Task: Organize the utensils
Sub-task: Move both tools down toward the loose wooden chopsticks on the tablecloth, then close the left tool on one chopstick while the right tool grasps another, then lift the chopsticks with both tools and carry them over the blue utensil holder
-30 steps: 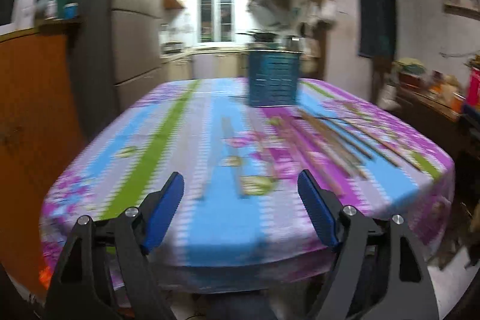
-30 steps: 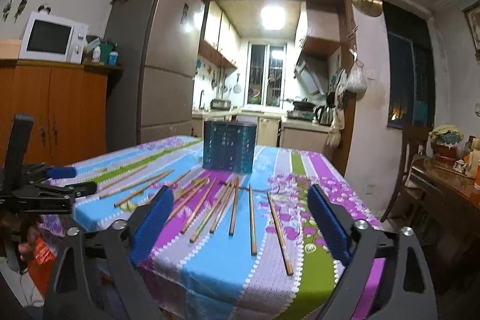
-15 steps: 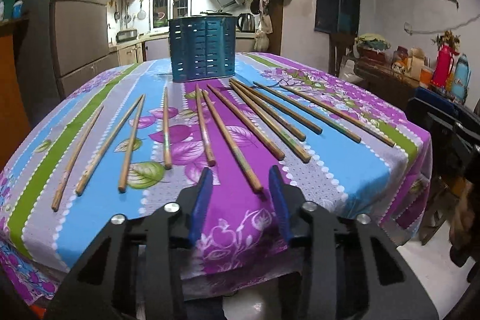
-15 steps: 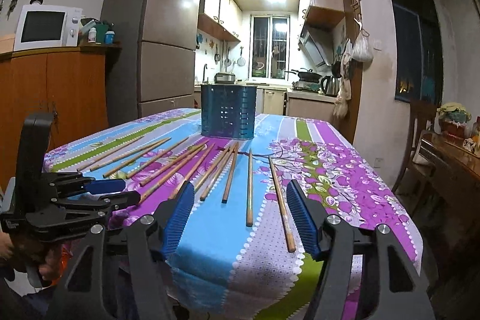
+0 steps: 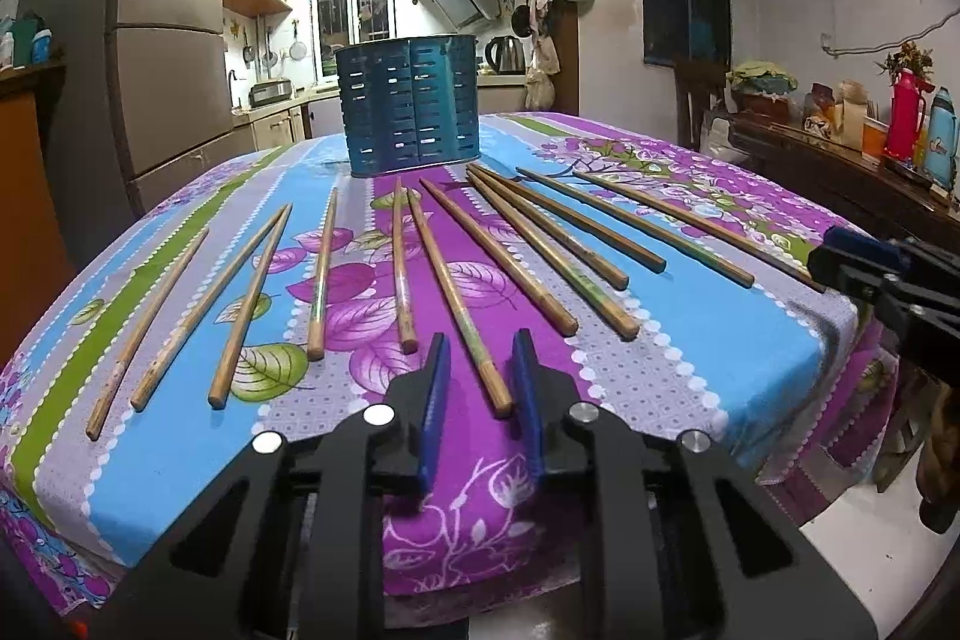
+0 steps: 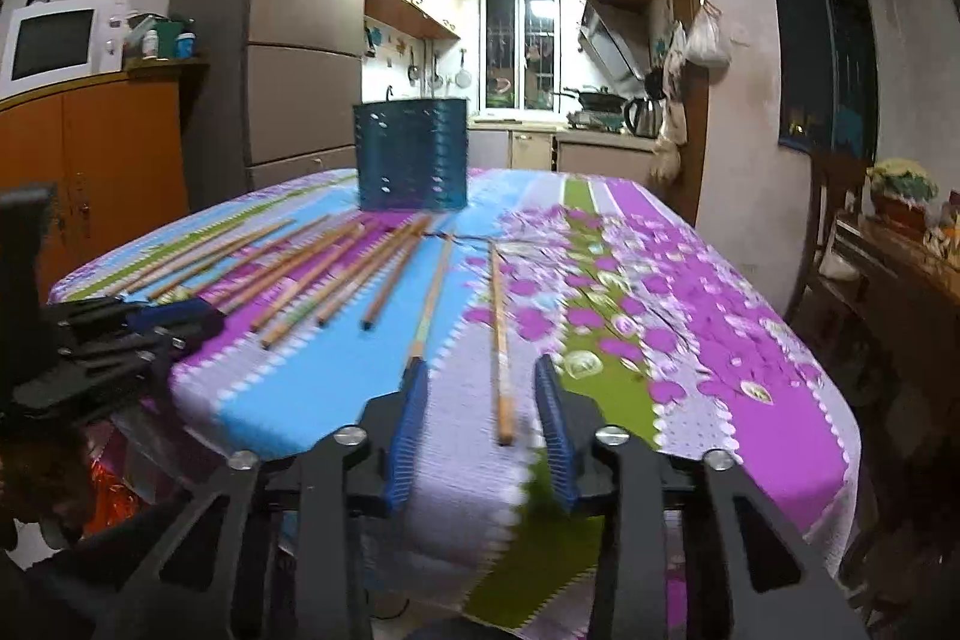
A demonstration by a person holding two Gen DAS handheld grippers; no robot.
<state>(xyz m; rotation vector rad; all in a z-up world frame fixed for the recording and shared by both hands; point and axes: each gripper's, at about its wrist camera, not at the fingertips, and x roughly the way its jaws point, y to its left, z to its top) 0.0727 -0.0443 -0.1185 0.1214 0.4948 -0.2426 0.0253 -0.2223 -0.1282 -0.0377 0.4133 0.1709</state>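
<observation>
Floral tablecloth point(image 5: 690, 316) bears slim wooden chopsticks point(image 5: 456, 280) before slotted blue holder point(image 5: 411, 118).

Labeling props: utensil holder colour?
Dark teal-blue utensil holder with slotted holes; left wrist view shows it best.

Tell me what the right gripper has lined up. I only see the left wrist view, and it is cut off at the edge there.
Observer: The right gripper has the near end of the rightmost wooden chopstick between its fingers. They have just been closing but do not press on it yet.
Operator: Anything else near those fingers?
Observer: The neighbouring wooden chopstick ends right at the tip of the finger on the picture's left. It is too blurred to tell whether they touch.
Operator: What stands left of the tall grey fridge?
Observer: A white microwave on an orange wooden cabinet.
</observation>
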